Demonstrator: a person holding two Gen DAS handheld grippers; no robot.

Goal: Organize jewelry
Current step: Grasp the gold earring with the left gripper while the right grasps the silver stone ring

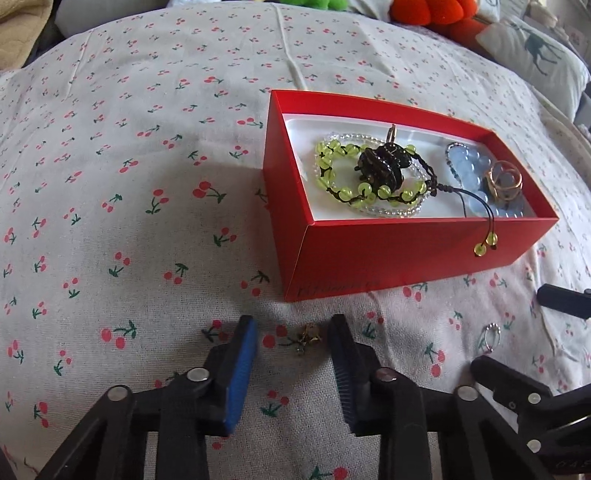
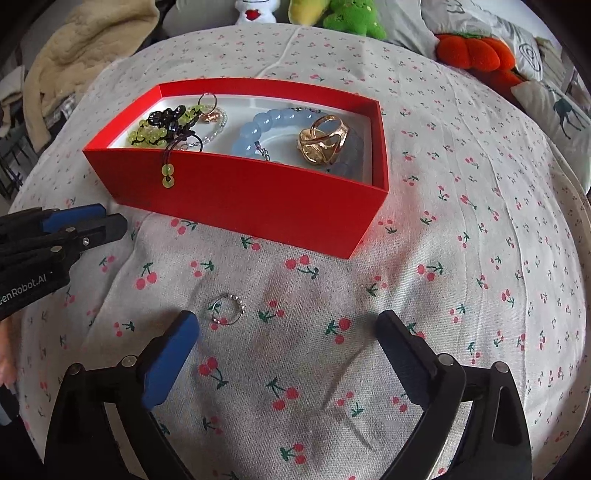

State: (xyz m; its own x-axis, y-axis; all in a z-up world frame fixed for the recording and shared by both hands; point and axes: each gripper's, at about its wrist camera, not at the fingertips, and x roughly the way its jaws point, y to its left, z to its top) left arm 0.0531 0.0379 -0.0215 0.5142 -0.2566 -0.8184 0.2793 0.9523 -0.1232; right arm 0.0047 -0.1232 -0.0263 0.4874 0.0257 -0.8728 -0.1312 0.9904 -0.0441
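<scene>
Left wrist view: the left gripper (image 1: 293, 341) hangs low over a cherry-print bedspread (image 1: 129, 177), its jaws narrowed around a small gold-toned trinket (image 1: 308, 338) that lies on the cloth between the pads, nearer the right one; whether a pad touches it cannot be told. Just beyond stands an open red box (image 1: 369, 254), with bare cloth wide open to its left. Inside lie a green bead bracelet (image 1: 334, 184), a dark clip (image 1: 384, 166) and a pale blue bead bracelet (image 1: 471, 164) with a gold ring (image 1: 504, 181) on it. A small silver ring (image 1: 493, 334) lies on the cloth to the right.

Right wrist view: the right gripper (image 2: 288, 325) stands wide, holding nothing. The silver ring (image 2: 228, 309) lies just beside its left, blue-padded finger (image 2: 170, 354), well short of the box's (image 2: 258, 199) near wall. Clear cloth runs to the right of the box. Plush toys (image 2: 351, 16) and a cream blanket (image 2: 85, 44) line the far edge of the bed.
</scene>
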